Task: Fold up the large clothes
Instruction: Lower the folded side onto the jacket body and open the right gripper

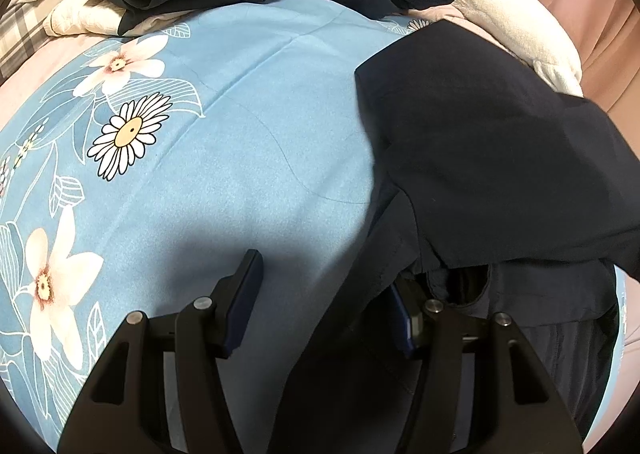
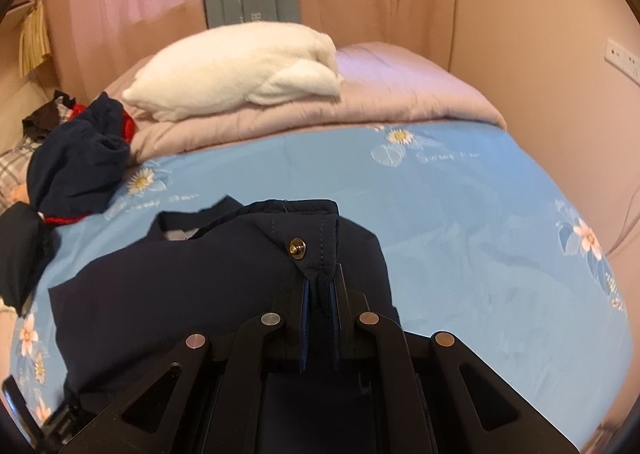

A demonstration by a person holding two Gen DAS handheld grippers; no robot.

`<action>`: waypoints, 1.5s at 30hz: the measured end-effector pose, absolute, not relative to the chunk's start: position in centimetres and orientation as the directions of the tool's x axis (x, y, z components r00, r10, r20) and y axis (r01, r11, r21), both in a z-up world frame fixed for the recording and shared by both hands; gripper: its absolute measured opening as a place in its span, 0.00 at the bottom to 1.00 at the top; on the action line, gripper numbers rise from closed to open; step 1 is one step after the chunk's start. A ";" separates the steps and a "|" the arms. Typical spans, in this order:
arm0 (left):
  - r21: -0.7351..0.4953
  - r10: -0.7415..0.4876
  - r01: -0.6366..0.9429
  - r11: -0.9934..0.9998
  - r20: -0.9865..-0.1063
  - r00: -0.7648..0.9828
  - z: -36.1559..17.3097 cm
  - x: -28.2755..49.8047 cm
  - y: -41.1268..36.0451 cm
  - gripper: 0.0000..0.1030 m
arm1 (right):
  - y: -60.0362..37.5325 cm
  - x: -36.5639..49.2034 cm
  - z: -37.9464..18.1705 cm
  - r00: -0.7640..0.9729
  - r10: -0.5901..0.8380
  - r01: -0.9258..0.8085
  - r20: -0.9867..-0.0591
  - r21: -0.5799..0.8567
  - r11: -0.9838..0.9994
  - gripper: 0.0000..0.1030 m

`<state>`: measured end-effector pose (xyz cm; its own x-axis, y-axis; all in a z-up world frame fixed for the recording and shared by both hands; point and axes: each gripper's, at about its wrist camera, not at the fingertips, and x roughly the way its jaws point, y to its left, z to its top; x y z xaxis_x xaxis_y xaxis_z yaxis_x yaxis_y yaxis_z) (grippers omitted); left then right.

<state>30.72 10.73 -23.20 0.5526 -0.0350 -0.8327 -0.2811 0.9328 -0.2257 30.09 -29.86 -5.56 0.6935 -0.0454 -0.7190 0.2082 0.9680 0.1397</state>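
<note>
**A:** Right wrist view: my right gripper (image 2: 320, 286) is clenched on a hem of the navy garment (image 2: 200, 286), just beside its brass snap (image 2: 296, 247). What does the left show?

**B:** My left gripper (image 1: 320, 294) stands released; the cloth lies over my right finger (image 1: 404, 318), the left finger (image 1: 244, 290) bare above the blue floral sheet (image 1: 240, 133). Nothing pinched there.

**A:** Garment position?

**B:** Near edge of the bed, right of centre, partly doubled over itself.

**A:** Advice for the fold, judged: carry the gripped hem low and flat across, line it up with the opposite edge, and let my left pin the crease before I let go.

**B:** Containers?

**A:** None seen. Only a heap of dark clothes (image 2: 76, 169) far left and a white blanket (image 2: 240, 69) on the pink quilt (image 2: 400, 101)
</note>
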 end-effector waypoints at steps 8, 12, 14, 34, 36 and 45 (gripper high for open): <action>-0.205 -0.020 -0.277 0.939 -0.834 0.552 -23.3 31.1 10.5 0.57 | -30.8 30.4 -7.8 0.655 -0.040 0.230 -0.755 0.148 0.962 0.08; -0.201 -0.016 -0.276 0.940 -0.834 0.552 -23.4 31.2 10.4 0.58 | -31.3 30.5 -9.0 0.633 -0.041 0.242 -0.773 0.148 0.959 0.08; -0.200 -0.016 -0.275 0.940 -0.834 0.552 -23.4 31.3 10.4 0.58 | -31.5 30.5 -9.5 0.623 -0.037 0.250 -0.782 0.154 0.956 0.08; -0.184 -0.008 -0.260 0.948 -0.830 0.557 -23.6 31.3 10.1 0.61 | -33.3 31.6 -16.7 0.474 -0.030 0.310 -0.880 0.135 0.941 0.08; -0.181 -0.006 -0.258 0.949 -0.830 0.558 -23.6 31.3 10.1 0.61 | -33.5 31.7 -17.5 0.462 -0.026 0.316 -0.886 0.137 0.939 0.08; -0.174 -0.001 -0.260 0.950 -0.832 0.554 -23.6 31.4 10.2 0.61 | -34.3 30.5 -16.7 0.501 0.007 0.298 -0.865 0.180 0.937 0.23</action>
<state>31.38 10.16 -23.58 0.5543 -0.0009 -0.8323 -0.2601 0.9497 -0.1743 30.55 -34.33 -16.75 0.5014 0.0071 -0.8652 0.2979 0.9374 0.1803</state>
